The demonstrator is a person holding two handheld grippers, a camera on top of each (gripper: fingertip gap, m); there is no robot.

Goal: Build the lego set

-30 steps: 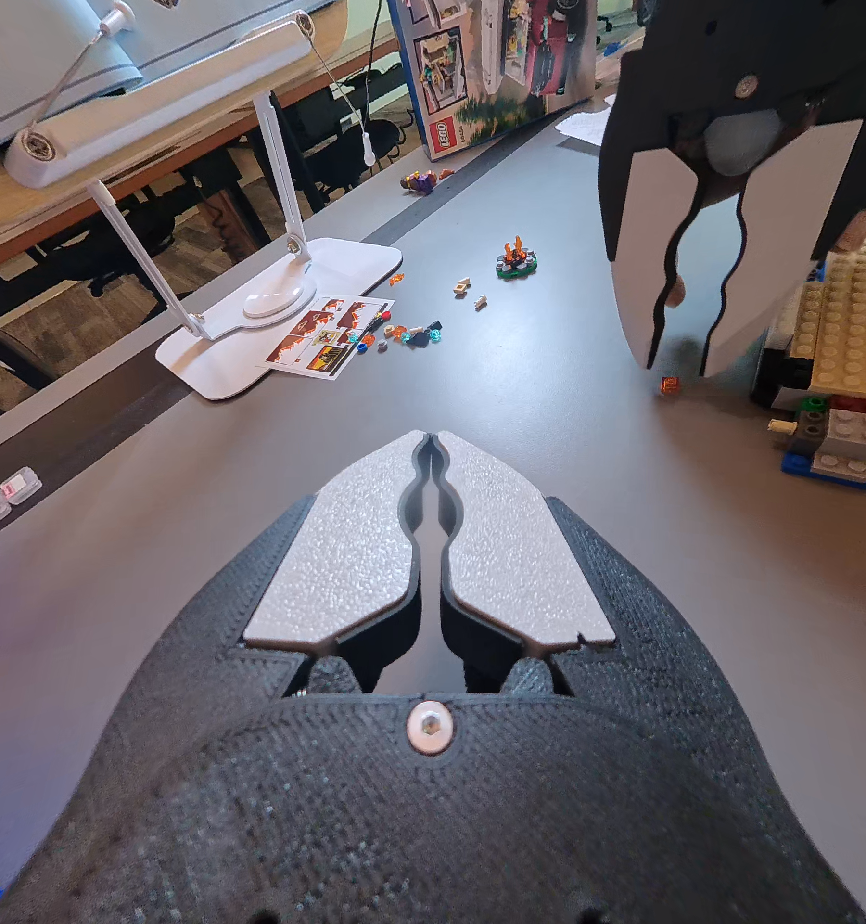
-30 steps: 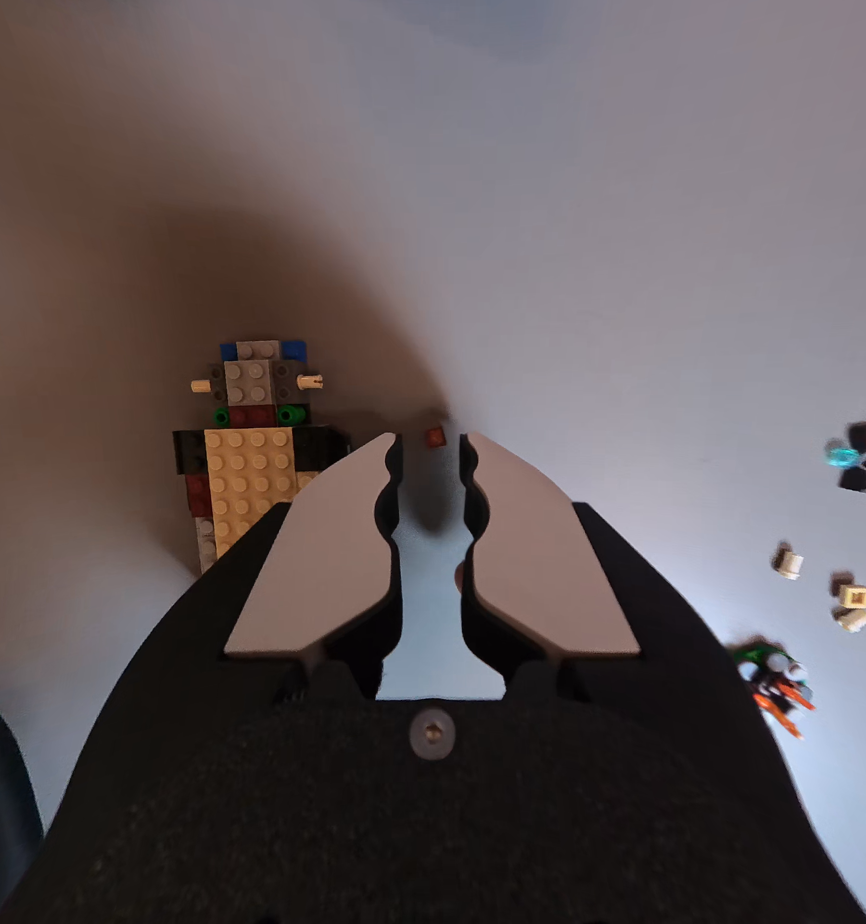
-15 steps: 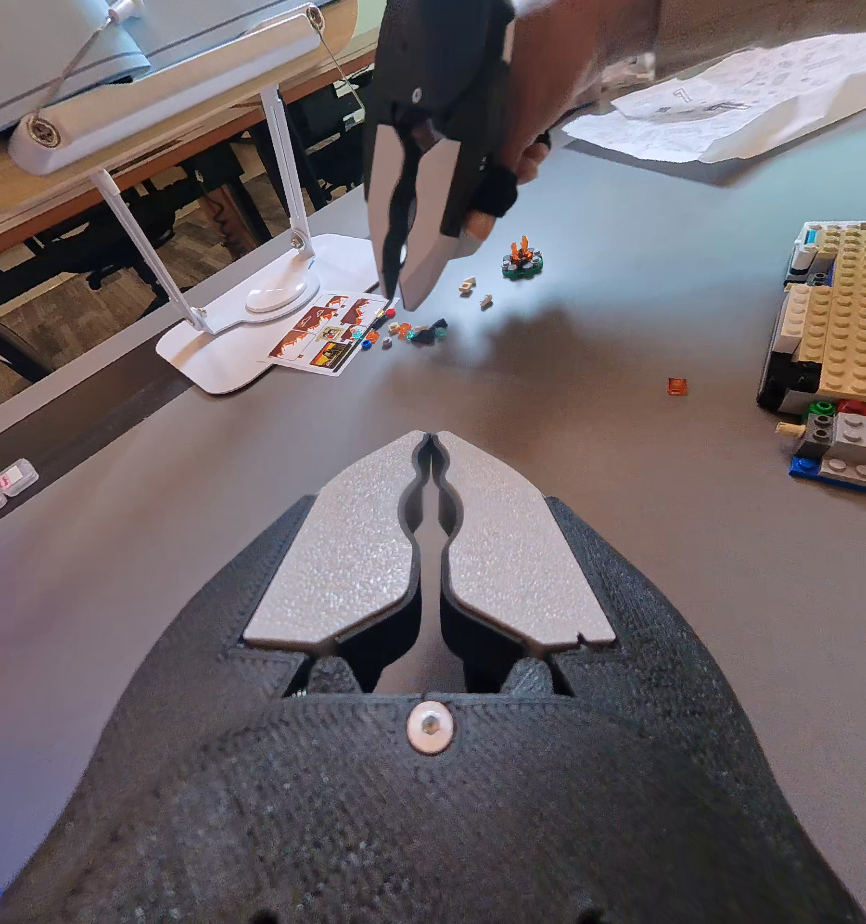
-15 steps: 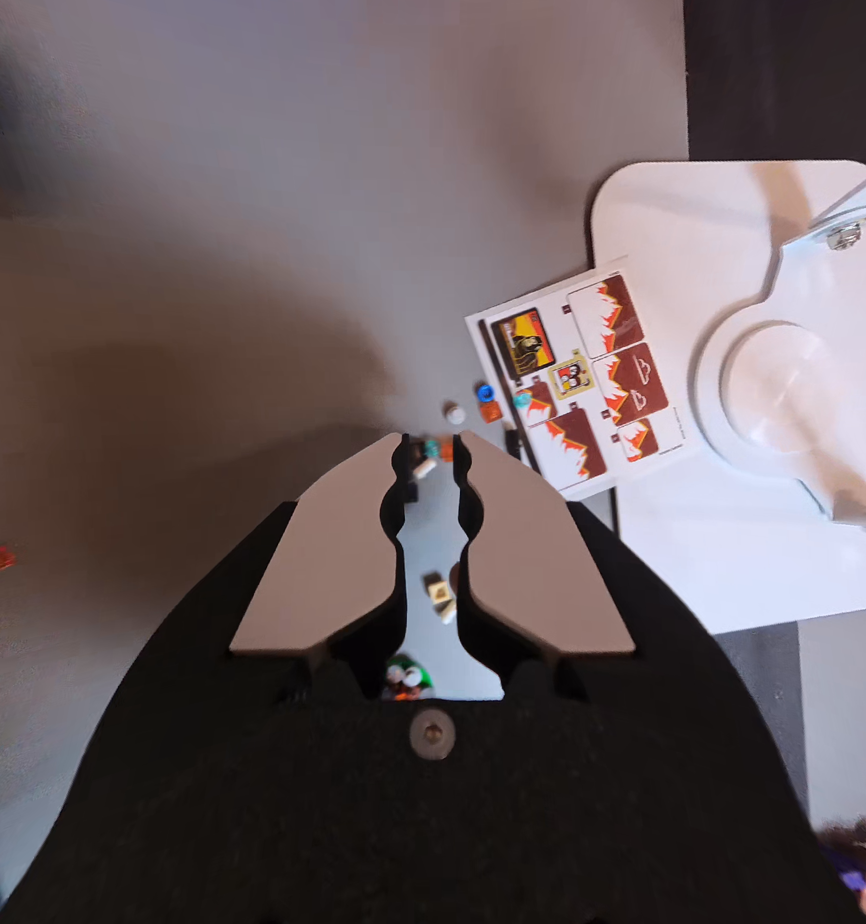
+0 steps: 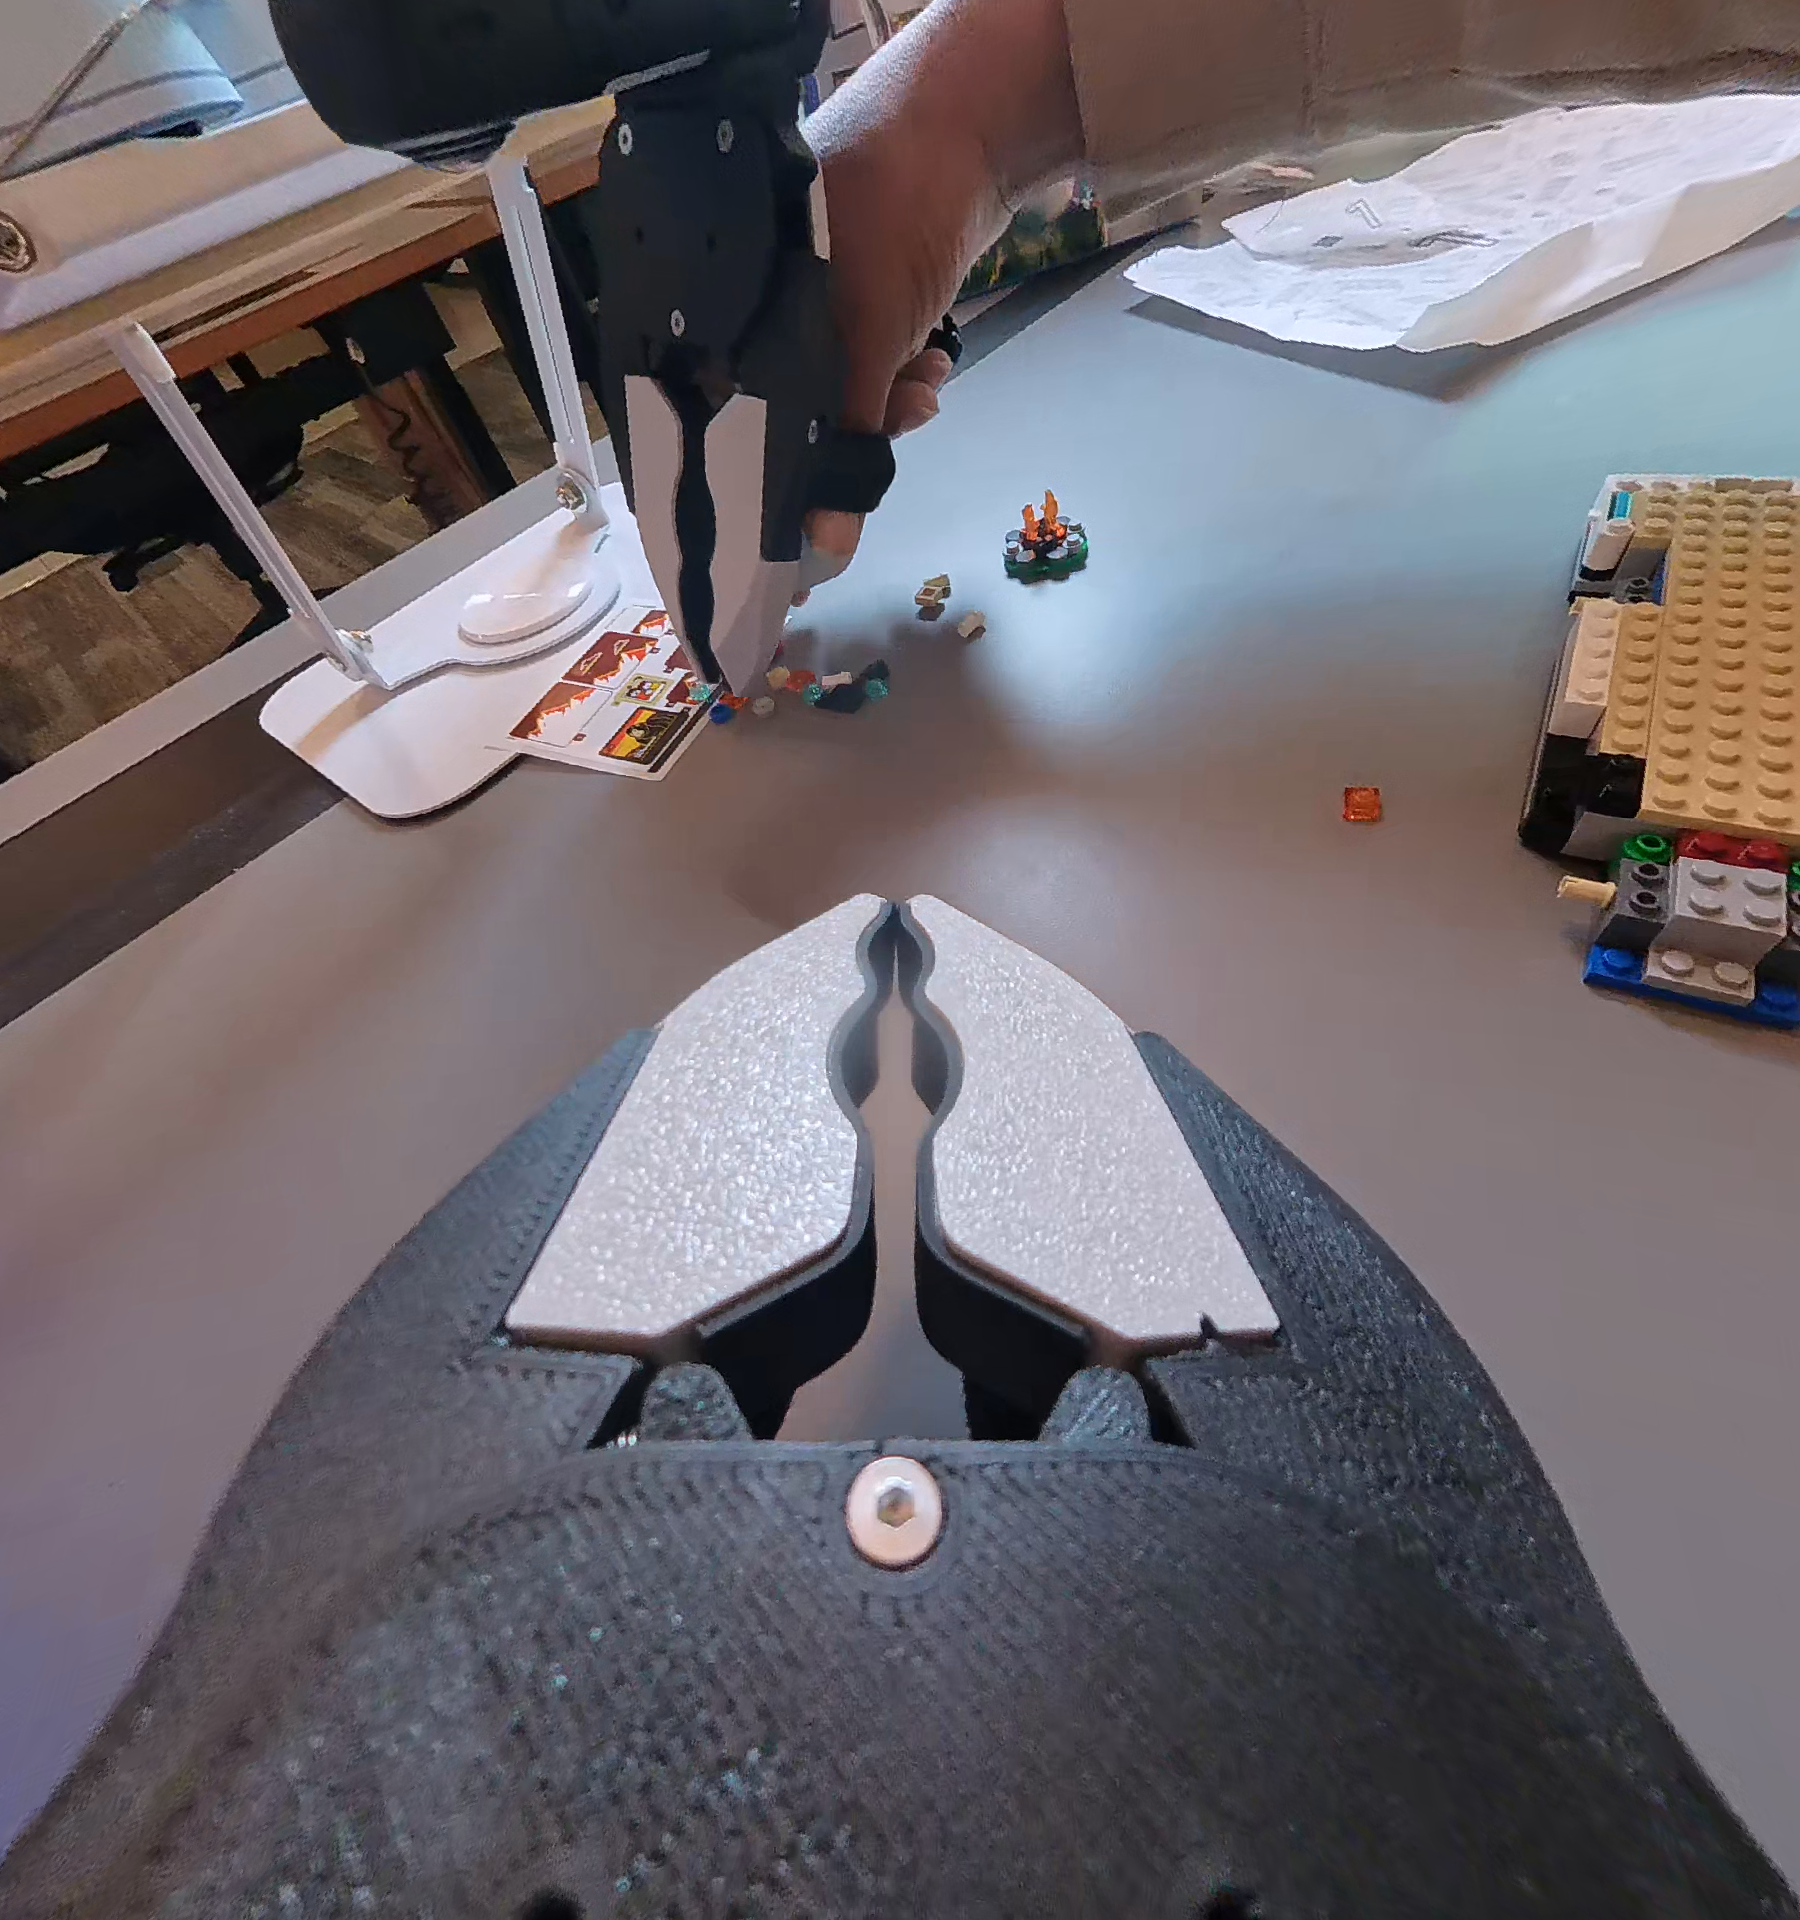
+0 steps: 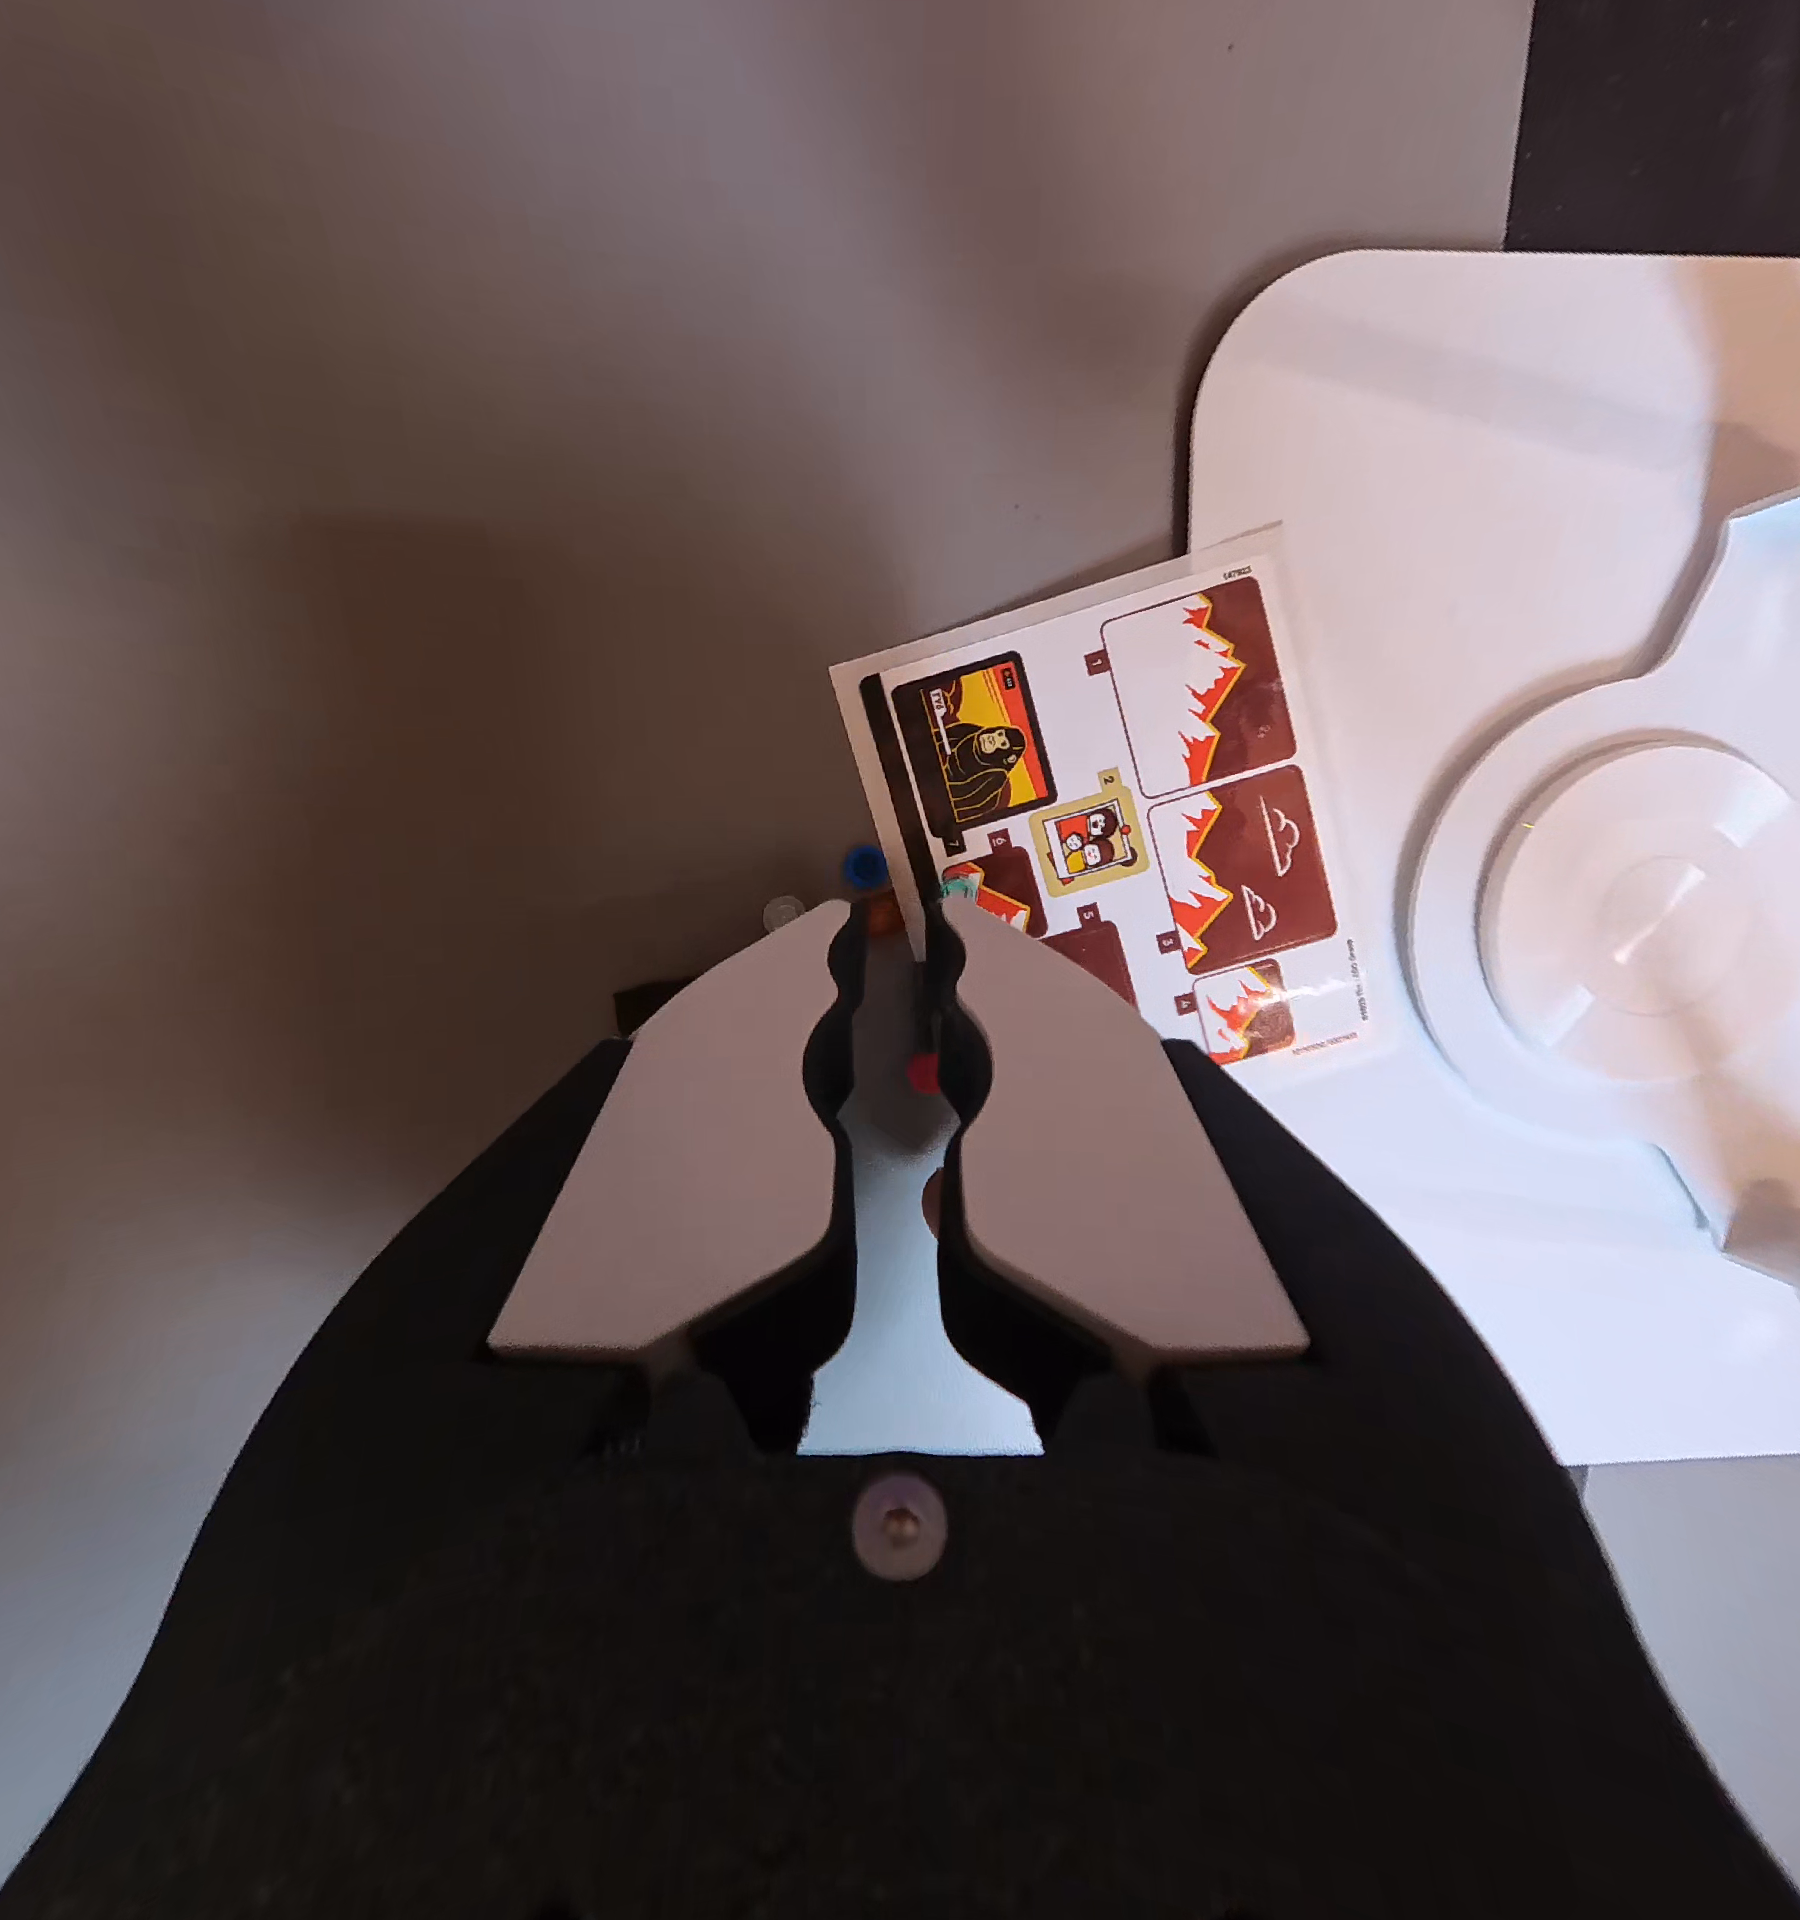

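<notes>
Pointing steeply down over the sticker sheet (image 6: pixel 1104 790), the right tool (image 6: pixel 896 920) stands slightly open, gripping nothing.

My left claw (image 5: pixel 898 906) is closed over bare bench (image 5: pixel 1083 748); right claw (image 5: pixel 721 681), upper centre, tips down among loose bricks (image 5: pixel 823 688).

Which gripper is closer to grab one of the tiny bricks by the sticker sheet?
Probably the right gripper. Its tips hang just above the tiny bricks at the edge of the sticker sheet, jaws slightly apart. The left gripper is shut and far back over bare table.
</notes>
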